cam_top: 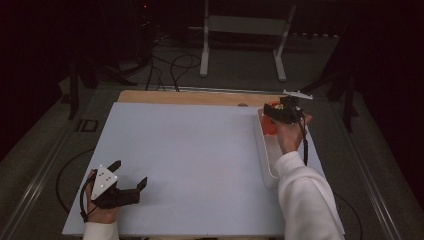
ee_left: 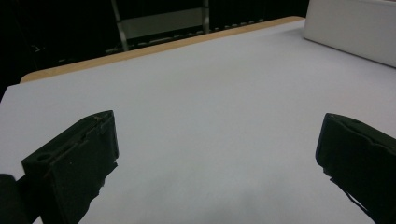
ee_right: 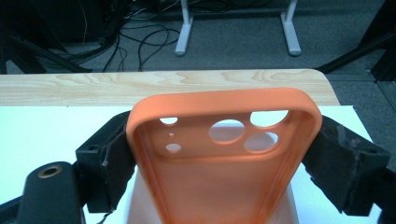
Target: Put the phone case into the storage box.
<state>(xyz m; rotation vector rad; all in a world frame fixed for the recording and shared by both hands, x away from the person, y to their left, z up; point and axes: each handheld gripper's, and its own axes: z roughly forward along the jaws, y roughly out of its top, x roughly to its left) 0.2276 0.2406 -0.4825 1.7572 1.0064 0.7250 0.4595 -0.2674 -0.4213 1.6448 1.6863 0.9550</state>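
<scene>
An orange phone case [cam_top: 270,125] with camera cut-outs is held at the far right of the table, above the far end of a long white tray [cam_top: 267,167]. My right gripper [cam_top: 274,112] is shut on it. In the right gripper view the case [ee_right: 224,186] stands between the two black jaws of my right gripper [ee_right: 226,140], which press on its long sides. My left gripper [cam_top: 131,172] rests near the front left corner of the pale mat [cam_top: 200,155]. The jaws of my left gripper [ee_left: 217,149] are wide apart with nothing between them.
A strip of wooden tabletop [cam_top: 190,97] shows beyond the mat's far edge. The white tray's side [ee_left: 350,28] rises at the right of the mat. Behind the table are a white metal stand [cam_top: 240,30] and loose cables [cam_top: 170,65] on the floor.
</scene>
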